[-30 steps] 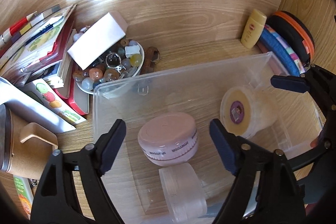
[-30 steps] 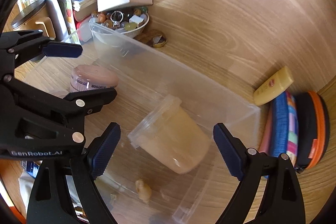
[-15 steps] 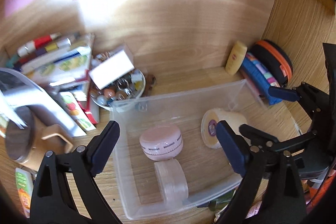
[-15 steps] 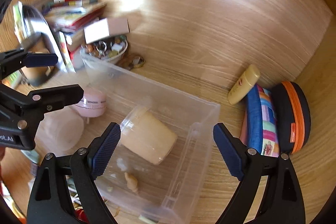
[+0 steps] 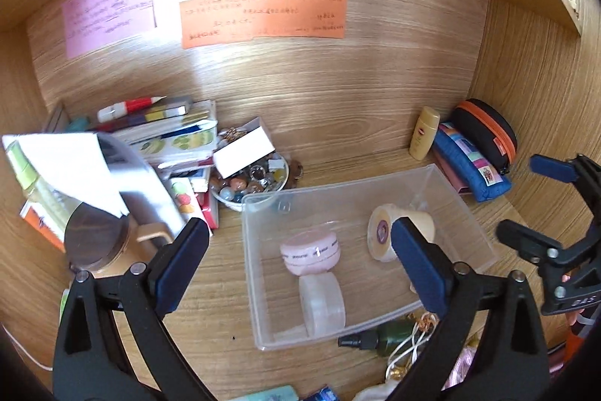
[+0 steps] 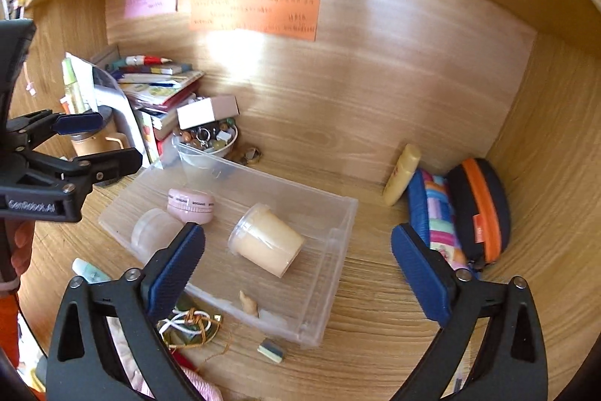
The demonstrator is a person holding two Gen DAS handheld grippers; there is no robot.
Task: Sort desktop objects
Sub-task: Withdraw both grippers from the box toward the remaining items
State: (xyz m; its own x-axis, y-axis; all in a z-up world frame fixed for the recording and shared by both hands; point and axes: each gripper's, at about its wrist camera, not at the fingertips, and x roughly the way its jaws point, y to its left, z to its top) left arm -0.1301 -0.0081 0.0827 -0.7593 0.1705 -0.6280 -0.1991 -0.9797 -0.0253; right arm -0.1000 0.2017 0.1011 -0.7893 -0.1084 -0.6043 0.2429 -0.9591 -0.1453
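Both sets of tongs hang above the desk with nothing between their pads. The left tongs (image 5: 296, 264) stand wide, having just been opening, and so do the right tongs (image 6: 298, 264). Below them the clear bin (image 6: 338, 235) sits mid-desk, holding a pink jar (image 5: 310, 252), a clear jar (image 5: 322, 303) touching it, and a beige cup (image 6: 266, 243) on its side. A bowl of beads (image 5: 249, 181) lies just beyond the bin's back left corner. A yellow bottle (image 5: 424, 132) leans at the back wall beside a blue pouch (image 5: 471, 162).

The wooden desk surface (image 6: 394, 326) carries a clear plastic bin (image 6: 338, 235) in the middle, a yellow bottle (image 6: 402, 175) and a blue pencil case (image 6: 432, 213) near its back right corner.
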